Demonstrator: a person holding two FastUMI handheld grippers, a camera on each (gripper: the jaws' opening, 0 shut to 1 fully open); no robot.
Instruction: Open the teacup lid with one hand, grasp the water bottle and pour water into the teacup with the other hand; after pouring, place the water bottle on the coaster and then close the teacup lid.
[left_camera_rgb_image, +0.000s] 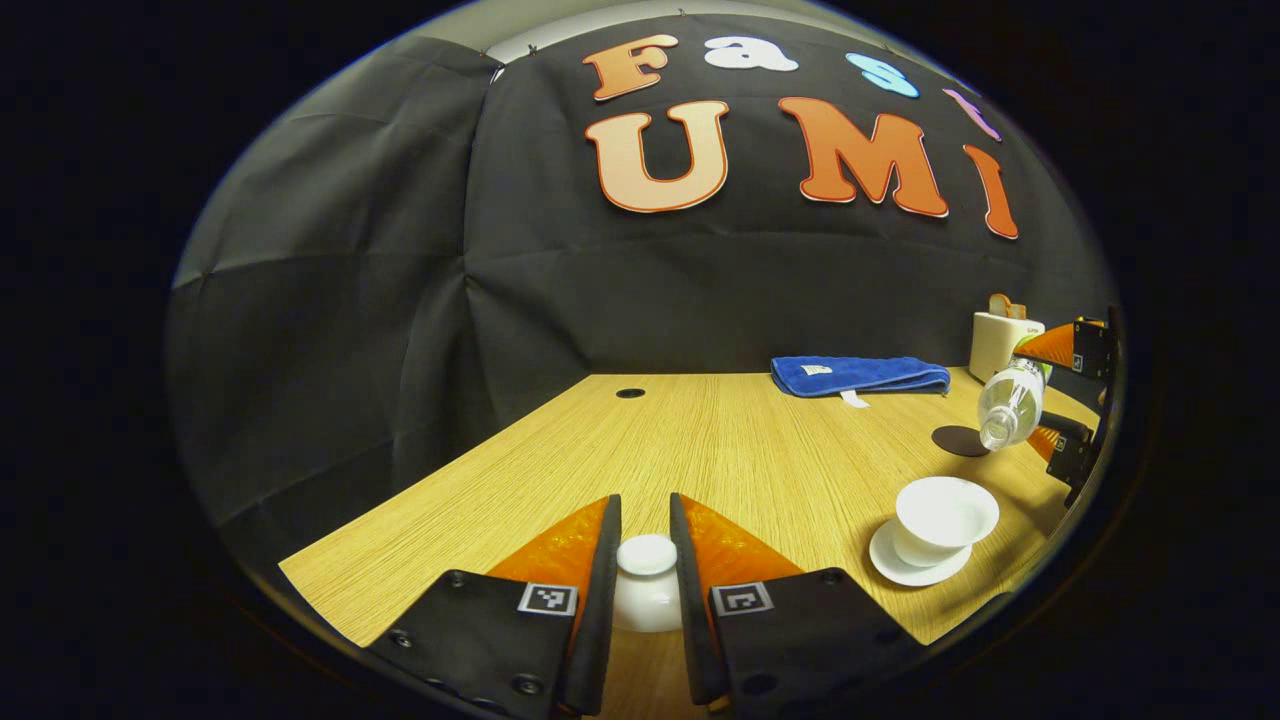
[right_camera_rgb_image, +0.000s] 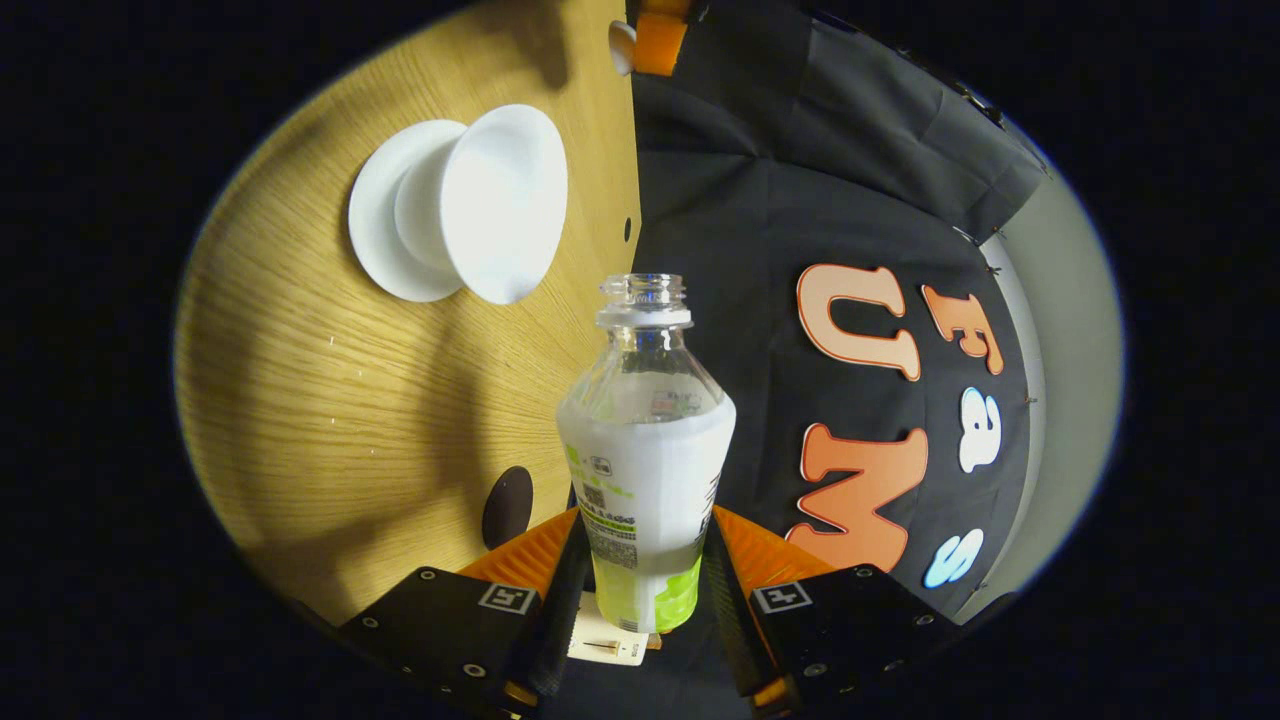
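In the left gripper view, the left gripper (left_camera_rgb_image: 645, 560) sits low over the pale wood-grain surface (left_camera_rgb_image: 700, 440), its fingers (left_camera_rgb_image: 600, 560) clenched on the small white ceramic teacup lid (left_camera_rgb_image: 646, 580), whose round knob shows between them. Farther back lies a folded blue cloth (left_camera_rgb_image: 858, 375). To the right of the lid stands the white ceramic teacup (left_camera_rgb_image: 942, 520), uncovered, on its white round saucer (left_camera_rgb_image: 905, 565). Behind it a dark round coaster (left_camera_rgb_image: 960, 441) lies flat on the surface, and a white box-like object (left_camera_rgb_image: 1000, 343) stands near the far edge. At the right rim the right gripper (left_camera_rgb_image: 1050, 395) holds the clear plastic water bottle (left_camera_rgb_image: 1008, 402) tilted, mouth down, above the surface between coaster and teacup.

In the right gripper view, the scene is turned on its side. The teacup (right_camera_rgb_image: 505, 200) and saucer (right_camera_rgb_image: 380, 235) appear at upper left, well apart from the bottle's mouth. The coaster (right_camera_rgb_image: 508, 505) shows just left of the gripper. At centre, the right gripper's (right_camera_rgb_image: 642, 575) fingers (right_camera_rgb_image: 565, 575) grasp the water bottle (right_camera_rgb_image: 645, 450) on its white and green label, the uncapped neck pointing away from the camera. Whether water is flowing cannot be told.
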